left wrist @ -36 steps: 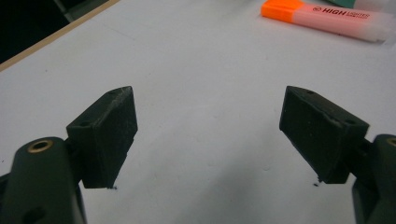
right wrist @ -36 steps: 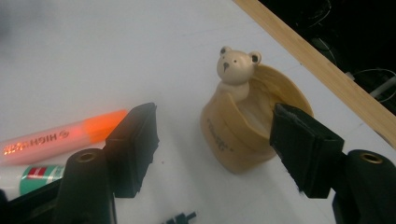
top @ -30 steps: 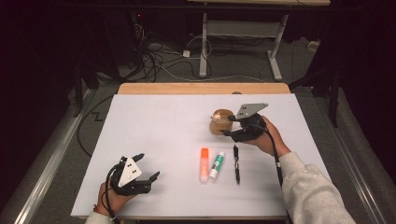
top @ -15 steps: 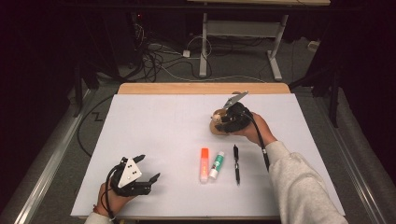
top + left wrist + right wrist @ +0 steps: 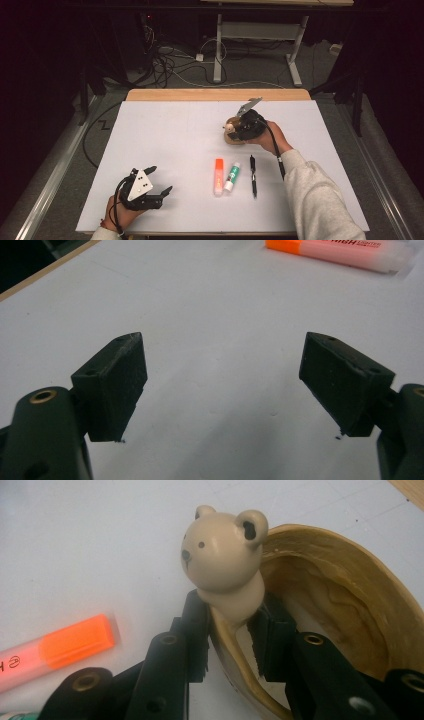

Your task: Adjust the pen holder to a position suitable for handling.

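The right gripper (image 5: 227, 645) clamps the rim of the wooden bowl (image 5: 345, 610) beneath its bear-head knob (image 5: 225, 565), toward the table's (image 5: 165, 130) far right. The left gripper (image 5: 225, 385) rests, jaws apart, near the front left corner.

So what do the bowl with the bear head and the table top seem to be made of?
Bowl: likely wood, smooth and slightly glossy, with visible grain streaks inside. Bear head: cream, satin, possibly painted wood or ceramic; no grain shows. Table top: matte white sheet over a wooden edge, perhaps laminate or board.
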`<state>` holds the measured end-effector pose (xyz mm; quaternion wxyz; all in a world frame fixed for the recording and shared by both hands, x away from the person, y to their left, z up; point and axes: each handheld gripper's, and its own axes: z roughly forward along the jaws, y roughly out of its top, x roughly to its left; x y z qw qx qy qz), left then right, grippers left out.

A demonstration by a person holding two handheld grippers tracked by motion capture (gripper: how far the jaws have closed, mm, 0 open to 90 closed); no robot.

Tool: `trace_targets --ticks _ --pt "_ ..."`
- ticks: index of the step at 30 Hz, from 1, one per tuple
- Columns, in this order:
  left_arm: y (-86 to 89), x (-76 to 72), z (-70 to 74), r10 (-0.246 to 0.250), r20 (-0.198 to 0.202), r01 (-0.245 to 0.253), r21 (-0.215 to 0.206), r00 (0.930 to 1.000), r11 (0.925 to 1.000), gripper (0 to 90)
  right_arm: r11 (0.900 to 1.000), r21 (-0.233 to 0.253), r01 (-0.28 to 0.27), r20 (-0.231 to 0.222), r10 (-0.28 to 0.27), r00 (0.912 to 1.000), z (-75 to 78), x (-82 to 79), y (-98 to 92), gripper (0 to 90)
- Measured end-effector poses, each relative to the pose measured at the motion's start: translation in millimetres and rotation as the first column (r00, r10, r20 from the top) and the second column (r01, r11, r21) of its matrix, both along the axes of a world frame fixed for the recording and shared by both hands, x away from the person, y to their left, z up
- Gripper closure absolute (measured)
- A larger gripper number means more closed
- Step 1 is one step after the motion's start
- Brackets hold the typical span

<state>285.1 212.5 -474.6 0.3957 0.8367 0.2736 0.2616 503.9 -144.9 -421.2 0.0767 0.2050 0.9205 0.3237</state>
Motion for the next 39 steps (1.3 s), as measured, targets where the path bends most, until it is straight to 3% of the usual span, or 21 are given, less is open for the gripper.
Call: trace_targets --ticks 8,14,24,26,32,39 --pt "1.1 0.1 0.0 -0.004 -0.001 0.004 0.001 1.0000 1.0000 18.5 0.997 0.035 -0.071 0.000 0.071 0.9975 -2.5 -3.2 7.5 70.8" --pt "1.0 -0.1 0.1 -0.006 -0.001 0.006 0.004 1.0000 1.0000 18.5 0.996 0.051 -0.077 0.022 0.076 0.9968 -4.9 -11.6 23.8 70.6" --pt "-0.2 -0.7 0.0 -0.007 -0.001 0.007 0.006 1.0000 1.0000 18.5 0.997 0.075 -0.029 0.019 0.028 0.9994 -6.6 -17.1 27.4 69.0" --pt "-0.7 -0.9 -0.6 -0.005 -0.013 0.006 0.003 0.9999 1.0000 18.5 0.997 0.081 -0.020 0.030 0.017 0.9994 -6.1 -18.4 27.4 67.4" --pt "-1.8 -0.4 -0.2 -0.010 0.000 0.010 0.009 0.9999 0.9999 18.5 0.995 0.099 0.024 0.077 -0.032 0.9965 -2.4 -28.1 18.9 60.2" --pt "-2.5 -0.1 0.5 -0.011 0.005 0.011 0.012 0.9999 0.9999 18.5 0.990 0.136 0.031 0.105 -0.045 0.9935 4.4 -35.4 11.6 60.5"
